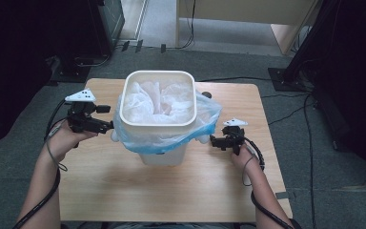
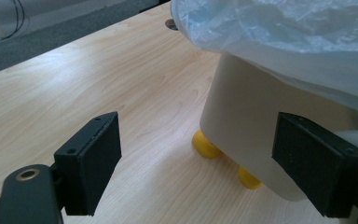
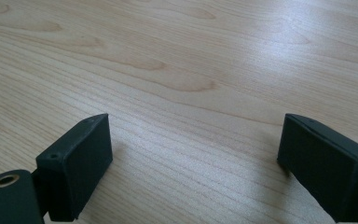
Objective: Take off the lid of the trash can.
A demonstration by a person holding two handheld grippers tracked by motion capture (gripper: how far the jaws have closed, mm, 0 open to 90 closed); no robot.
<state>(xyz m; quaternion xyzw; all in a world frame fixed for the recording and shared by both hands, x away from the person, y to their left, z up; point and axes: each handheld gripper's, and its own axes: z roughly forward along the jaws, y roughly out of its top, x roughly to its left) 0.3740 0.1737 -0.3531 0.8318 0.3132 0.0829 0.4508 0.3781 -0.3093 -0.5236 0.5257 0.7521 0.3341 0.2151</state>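
High view: a cream waste bin stands upright near the middle of a pale wooden surface, lined with a translucent white-blue plastic bag whose edge is folded out over the rim and hangs down the outer walls. The left tool is held just beside the bin's left wall, at the level of the hanging bag edge; the right tool is held near the bin's right side, below the bag's overhang. A forearm enters from each lower corner, and a black cable trails from each tool.

Left gripper view: the left tool has its jaws spread wide with nothing between them; beyond the gap stand the bin's lower wall and two small yellow feet resting on the surface, while the bag droops above. The right-hand jaw lies close to the bin wall; contact cannot be told.

Right gripper view: the right tool likewise has its jaws set wide apart and empty, facing bare wood grain of the surface
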